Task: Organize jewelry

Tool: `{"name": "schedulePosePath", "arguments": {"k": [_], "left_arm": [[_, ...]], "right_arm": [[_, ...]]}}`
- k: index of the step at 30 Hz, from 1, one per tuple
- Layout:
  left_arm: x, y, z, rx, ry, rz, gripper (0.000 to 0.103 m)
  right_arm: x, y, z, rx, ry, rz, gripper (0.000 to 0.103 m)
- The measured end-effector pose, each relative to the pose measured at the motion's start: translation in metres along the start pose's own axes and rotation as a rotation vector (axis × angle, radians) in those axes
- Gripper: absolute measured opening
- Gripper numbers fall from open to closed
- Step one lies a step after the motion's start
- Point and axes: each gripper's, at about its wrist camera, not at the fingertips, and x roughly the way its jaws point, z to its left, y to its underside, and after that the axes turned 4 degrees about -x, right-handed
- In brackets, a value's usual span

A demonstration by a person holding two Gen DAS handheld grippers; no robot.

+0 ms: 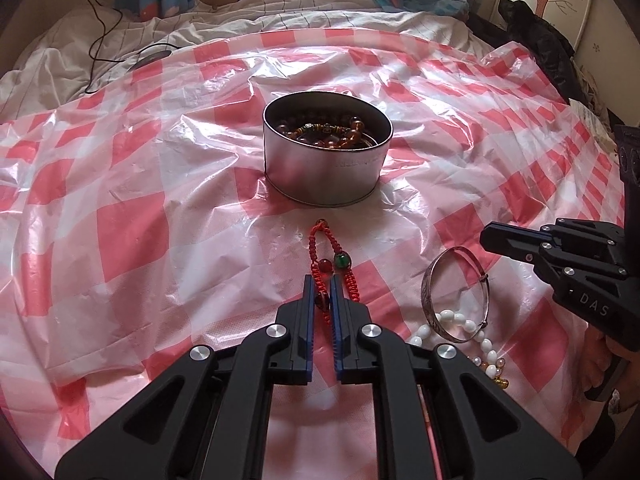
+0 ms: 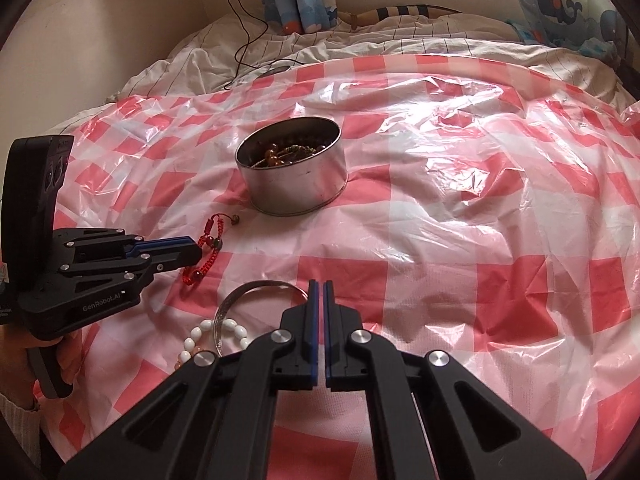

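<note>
the left tongs (image 1: 321, 286) are clenched on the red cord bracelet (image 1: 334, 270), whose long axis runs straight ahead toward the tin (image 1: 326, 172) just beyond. the right tongs (image 2: 321, 286), pressed together on nothing, sit beside the silver bangle (image 2: 256, 292).

Red cord bracelet (image 1: 332, 270) between jaws, seemingly.

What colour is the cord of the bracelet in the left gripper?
Red; the braided bracelet shows best in the left wrist view.

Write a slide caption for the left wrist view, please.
Left tool shut on red cord bracelet, round tin of beads ahead.
</note>
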Motion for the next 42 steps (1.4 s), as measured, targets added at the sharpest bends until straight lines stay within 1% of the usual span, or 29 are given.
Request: {"name": "schedulePosePath", "arguments": {"k": [5,9,10,11,12,13,21,30,32,34,35,36,37,40,42], "left_arm": [[0.000,0.000,-0.003,0.021,-0.033,-0.008,0.007],[0.000,0.001,-0.004,0.037,-0.056,-0.012,0.007],[0.000,0.001,-0.005,0.042,-0.063,-0.013,0.007],[0.000,0.001,-0.005,0.046,-0.068,-0.014,0.007],[-0.001,0.001,-0.006,0.050,-0.073,-0.016,0.007],[-0.001,0.001,-0.006,0.054,-0.078,-0.018,0.007],[-0.001,0.002,-0.009,0.083,-0.117,-0.025,0.007],[-0.001,0.002,-0.014,0.118,-0.150,-0.035,0.007],[-0.001,0.002,-0.015,0.125,-0.157,-0.037,0.007],[-0.001,0.003,-0.016,0.130,-0.162,-0.038,0.007],[-0.001,0.003,-0.016,0.131,-0.165,-0.039,0.007],[-0.001,0.003,-0.016,0.133,-0.167,-0.039,0.007],[-0.001,0.003,-0.016,0.134,-0.170,-0.040,0.007],[-0.001,0.003,-0.017,0.139,-0.178,-0.042,0.008],[-0.001,0.003,-0.017,0.143,-0.184,-0.043,0.008]], "right_arm": [[0.004,0.001,-0.004,0.035,-0.009,0.015,0.003],[0.007,0.002,-0.004,0.035,-0.014,0.029,0.003],[0.008,0.002,-0.003,0.035,-0.019,0.032,0.015],[0.007,0.003,-0.003,0.037,-0.022,0.028,0.028],[0.005,0.003,-0.001,0.031,-0.014,0.014,0.053],[0.003,0.003,0.001,0.018,-0.009,-0.001,0.054],[0.007,0.003,0.005,-0.002,-0.028,0.019,0.054],[0.018,0.006,0.012,-0.038,-0.008,0.051,0.054],[0.018,0.007,0.015,-0.050,-0.004,0.052,0.048],[0.019,0.007,0.016,-0.059,-0.007,0.055,0.033],[0.019,0.007,0.017,-0.063,-0.007,0.057,0.029],[0.019,0.008,0.017,-0.066,-0.007,0.058,0.021],[0.019,0.008,0.018,-0.068,-0.005,0.056,0.016],[0.016,0.008,0.016,-0.066,-0.002,0.047,0.008],[0.014,0.007,0.016,-0.060,-0.001,0.037,0.006]]}}
